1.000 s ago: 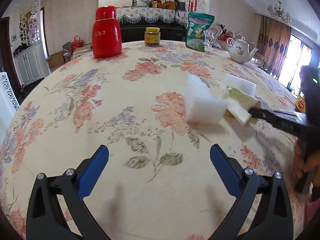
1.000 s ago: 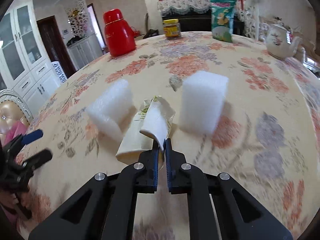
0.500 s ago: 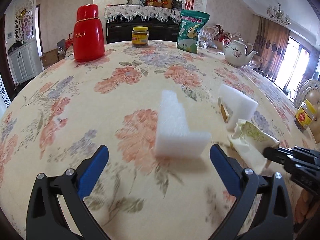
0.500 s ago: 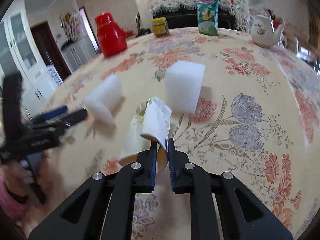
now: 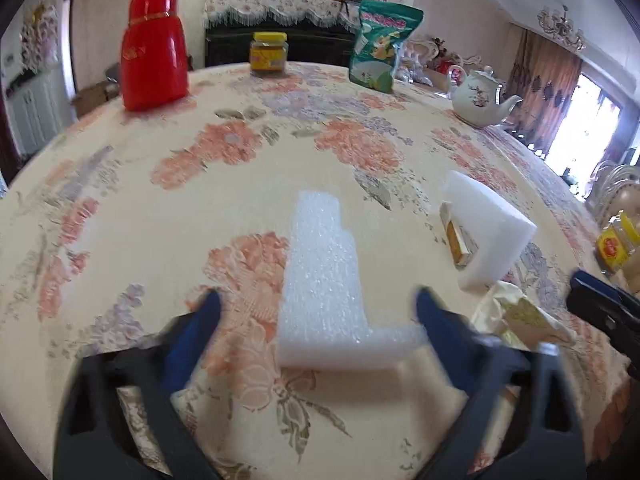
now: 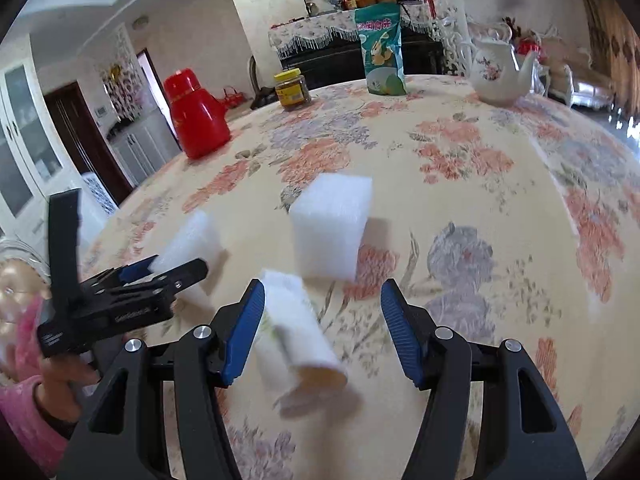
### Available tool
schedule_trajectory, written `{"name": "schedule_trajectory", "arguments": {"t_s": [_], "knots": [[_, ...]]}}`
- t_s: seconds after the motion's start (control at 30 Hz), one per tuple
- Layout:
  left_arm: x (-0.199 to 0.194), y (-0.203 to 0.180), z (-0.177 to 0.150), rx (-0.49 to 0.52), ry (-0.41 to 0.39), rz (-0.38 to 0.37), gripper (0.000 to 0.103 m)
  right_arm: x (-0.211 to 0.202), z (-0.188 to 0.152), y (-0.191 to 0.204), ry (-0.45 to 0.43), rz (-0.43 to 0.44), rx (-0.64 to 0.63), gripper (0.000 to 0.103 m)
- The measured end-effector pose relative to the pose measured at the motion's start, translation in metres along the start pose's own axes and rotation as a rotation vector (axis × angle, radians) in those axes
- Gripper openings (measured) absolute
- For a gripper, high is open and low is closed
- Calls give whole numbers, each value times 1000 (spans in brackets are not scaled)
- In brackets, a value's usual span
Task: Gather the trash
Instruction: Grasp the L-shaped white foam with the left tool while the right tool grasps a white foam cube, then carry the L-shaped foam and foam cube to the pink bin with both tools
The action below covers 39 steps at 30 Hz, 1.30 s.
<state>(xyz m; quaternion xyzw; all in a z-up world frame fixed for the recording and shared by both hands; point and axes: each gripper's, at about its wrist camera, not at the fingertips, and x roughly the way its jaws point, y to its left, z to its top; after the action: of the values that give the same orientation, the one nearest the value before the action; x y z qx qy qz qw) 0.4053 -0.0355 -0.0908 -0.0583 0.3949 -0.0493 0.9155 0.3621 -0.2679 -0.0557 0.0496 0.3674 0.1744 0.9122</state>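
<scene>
The left tool point(image 5: 316, 312) stood with its blue fingers wide apart, one on either side of the near end of an L-shaped white foam piece point(image 5: 324, 280) that lay flat on the floral-clothed counter point(image 5: 200, 208); whether either finger touched the foam could not be told through the blur. The right tool point(image 6: 322, 316) was likewise spread open, and a crumpled paper cup point(image 6: 298, 336) lay on its side between its fingers, close to the left finger, its open mouth turned toward the camera; nothing could be made out inside it. Just beyond the cup stood a white foam block point(image 6: 330, 224), upright on the cloth. In the left wrist view that same block point(image 5: 488, 236) showed a hollow side with a small yellow-and-brown item tucked against it, too small to name. At the far edge of the counter stood a red thermos point(image 5: 154, 48), a yellow-lidded jar point(image 5: 268, 54) holding something dark, a sealed green snack bag point(image 5: 380, 44) and a white flowered teapot point(image 5: 478, 98) with its lid on. Another yellow-labelled jar point(image 5: 616, 244) sat at the right edge.
</scene>
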Motion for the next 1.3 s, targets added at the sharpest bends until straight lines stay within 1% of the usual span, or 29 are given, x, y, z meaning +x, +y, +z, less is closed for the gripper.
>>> {"name": "schedule_trajectory", "arguments": {"t_s": [0.03, 0.13, 0.23, 0.3, 0.33, 0.37, 0.4, 0.43, 0.5, 0.57, 0.67, 0.8, 0.93, 1.07, 1.2, 1.3], "knots": [[1, -1, 0, 20, 12, 3, 58, 5, 4, 1, 1, -21, -7, 59], [-6, 0, -3, 39, -14, -10, 56, 26, 19, 2, 16, -33, 10, 59], [-14, 5, -3, 35, -55, 9, 56, 50, 31, 12, 33, -75, -3, 68], [-15, 9, -3, 26, -61, -2, 56, 63, 37, 16, 46, -118, -9, 68], [-16, 12, -3, 17, -63, -10, 56, 67, 39, 17, 51, -134, -10, 66], [-17, 13, -3, 14, -64, -11, 56, 70, 39, 16, 57, -147, -9, 53], [-17, 14, -3, 12, -66, -14, 56, 70, 39, 13, 55, -144, 4, 50], [-18, 14, -3, 11, -69, -17, 56, 66, 38, 10, 49, -142, 19, 50], [-19, 14, -2, 10, -77, -17, 56, 54, 35, 7, 4, -144, 28, 49], [-21, 13, -3, 13, -88, -17, 56, 37, 31, 4, -32, -166, 18, 49], [-26, 10, -3, 20, -103, -14, 56, 12, 25, -7, -72, -187, 43, 49], [-43, 5, -6, 29, -121, -20, 56, -19, 15, -16, -93, -161, 79, 49], [-67, 3, -20, 46, -137, -11, 56, -49, 1, -2, -101, -135, 43, 49], [-103, 10, -41, 45, -161, -7, 56, -70, -19, 15, -106, -94, 41, 49], [-141, 17, -64, 43, -191, -1, 57, -87, -41, 40, -110, -58, 23, 49], [-171, 19, -86, 54, -219, 6, 57, -99, -58, 68, -121, -55, -18, 49]]}}
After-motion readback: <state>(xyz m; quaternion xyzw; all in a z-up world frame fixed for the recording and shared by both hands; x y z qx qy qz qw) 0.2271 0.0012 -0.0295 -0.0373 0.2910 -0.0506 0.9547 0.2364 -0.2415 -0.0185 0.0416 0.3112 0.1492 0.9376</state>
